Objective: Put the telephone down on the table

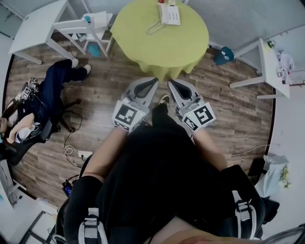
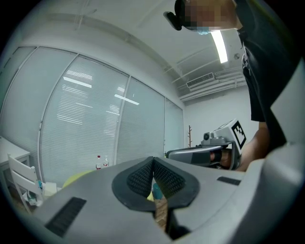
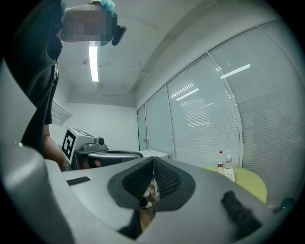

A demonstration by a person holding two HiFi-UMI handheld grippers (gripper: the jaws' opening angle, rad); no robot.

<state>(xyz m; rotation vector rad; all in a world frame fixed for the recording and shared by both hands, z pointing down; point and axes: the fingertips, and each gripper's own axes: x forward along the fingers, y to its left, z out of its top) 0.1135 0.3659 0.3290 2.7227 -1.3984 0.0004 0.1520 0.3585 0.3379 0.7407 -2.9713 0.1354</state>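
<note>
— Telephone [image 1: 169, 13]: where does it sit?
— On the round table [image 1: 143, 43], the one with the yellow-green cloth. It lies flat at the far side, cord [image 1: 155, 27] looping off to its left. Nothing touches it.
— Bottles?
— Two small ones [image 3: 220, 161], just behind the telephone.
— And the grippers?
— Left hand-held gripper [image 1: 152, 82] and right hand-held gripper [image 1: 170, 83] are held out level, side by side, tips toward the table's near edge. Both are well apart from the telephone. Each has its jaws pressed together, with nothing between the pads.
— Surroundings?
— Wooden floor [image 1: 105, 90]. A white chair [image 1: 93, 28] stands left of the table, a white desk [image 1: 38, 28] beyond it. A second person [image 1: 52, 90] sits low at the left.
</note>
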